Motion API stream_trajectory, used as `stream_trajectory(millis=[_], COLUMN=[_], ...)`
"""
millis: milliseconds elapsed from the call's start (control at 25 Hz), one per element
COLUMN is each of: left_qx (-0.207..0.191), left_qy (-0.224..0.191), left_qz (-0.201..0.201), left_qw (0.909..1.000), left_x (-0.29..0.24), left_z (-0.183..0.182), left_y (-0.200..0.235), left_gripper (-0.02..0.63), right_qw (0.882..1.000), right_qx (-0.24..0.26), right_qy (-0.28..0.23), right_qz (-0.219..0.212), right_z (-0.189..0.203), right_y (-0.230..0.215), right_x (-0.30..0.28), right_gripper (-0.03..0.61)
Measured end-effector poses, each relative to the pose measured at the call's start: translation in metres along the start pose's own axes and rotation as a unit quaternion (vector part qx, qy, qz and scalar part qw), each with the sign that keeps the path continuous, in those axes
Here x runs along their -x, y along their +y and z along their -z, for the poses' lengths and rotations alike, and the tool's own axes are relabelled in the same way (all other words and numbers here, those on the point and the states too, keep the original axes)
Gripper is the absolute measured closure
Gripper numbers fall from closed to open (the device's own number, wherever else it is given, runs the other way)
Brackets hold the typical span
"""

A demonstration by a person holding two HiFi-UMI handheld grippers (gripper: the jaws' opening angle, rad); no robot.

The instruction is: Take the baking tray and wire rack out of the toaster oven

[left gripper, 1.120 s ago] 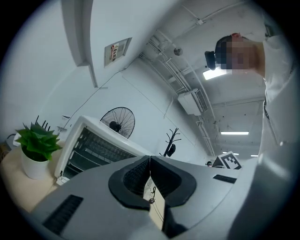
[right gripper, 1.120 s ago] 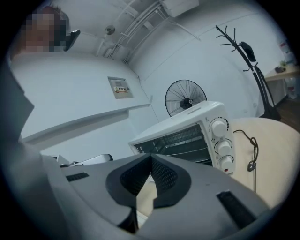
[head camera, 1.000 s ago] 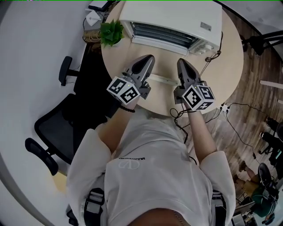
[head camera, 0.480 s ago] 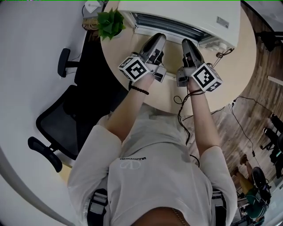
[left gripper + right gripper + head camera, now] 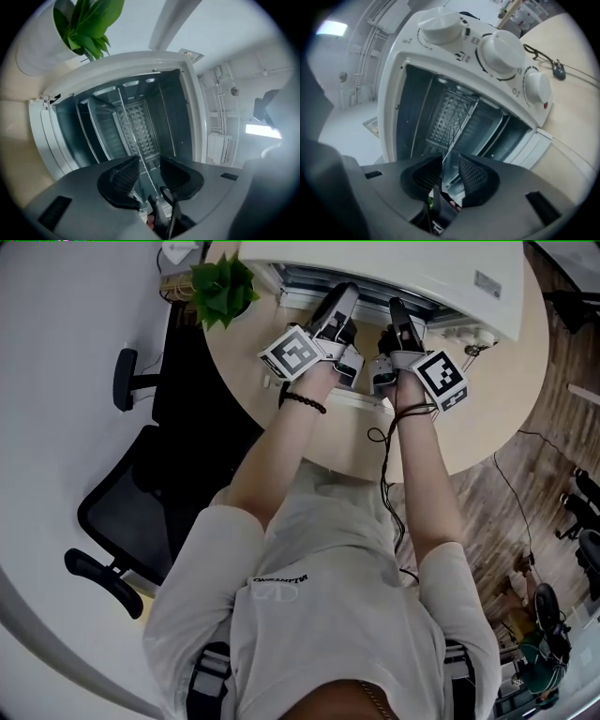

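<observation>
Left gripper (image 5: 346,294) and right gripper (image 5: 397,309) at the toaster oven (image 5: 441,263) mouth — fingers (image 5: 123,177) just opening, apart — wire rack (image 5: 453,119) edge between them

Top of the head view: the toaster oven (image 5: 422,268) sits on the table (image 5: 506,381); a plant (image 5: 220,287) to its left; a chair (image 5: 122,502) at frame left; left gripper (image 5: 343,294) and right gripper (image 5: 397,311) side by side at its mouth; inside, the wire rack (image 5: 132,133) lies over the baking tray (image 5: 104,123).
</observation>
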State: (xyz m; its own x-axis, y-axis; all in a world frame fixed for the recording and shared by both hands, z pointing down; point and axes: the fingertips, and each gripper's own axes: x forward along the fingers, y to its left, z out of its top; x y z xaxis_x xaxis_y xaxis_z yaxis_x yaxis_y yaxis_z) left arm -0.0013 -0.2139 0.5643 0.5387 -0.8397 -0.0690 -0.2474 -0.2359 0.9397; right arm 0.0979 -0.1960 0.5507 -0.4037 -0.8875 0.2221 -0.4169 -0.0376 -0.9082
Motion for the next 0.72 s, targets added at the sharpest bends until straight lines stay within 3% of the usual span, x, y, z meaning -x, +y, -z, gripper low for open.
stream_trajectory(millis=[320, 720], left_qx=[0.048, 0.088], left_qy=[-0.023, -0.047], left_qz=[0.031, 0.045], left_qw=[0.9981, 0.994], left_x=[-0.022, -0.038], left_z=[-0.01, -0.022], left_y=[-0.018, -0.005], left_gripper=[0.472, 0.502], right_qw=[0.997, 0.997], right_qx=[-0.062, -0.059], right_qy=[-0.048, -0.048], right_qz=[-0.002, -0.006], right_z=[-0.023, -0.028], right_y=[-0.015, -0.015], right_x=[-0.014, -0.036], right_gripper=[0.468, 0.469])
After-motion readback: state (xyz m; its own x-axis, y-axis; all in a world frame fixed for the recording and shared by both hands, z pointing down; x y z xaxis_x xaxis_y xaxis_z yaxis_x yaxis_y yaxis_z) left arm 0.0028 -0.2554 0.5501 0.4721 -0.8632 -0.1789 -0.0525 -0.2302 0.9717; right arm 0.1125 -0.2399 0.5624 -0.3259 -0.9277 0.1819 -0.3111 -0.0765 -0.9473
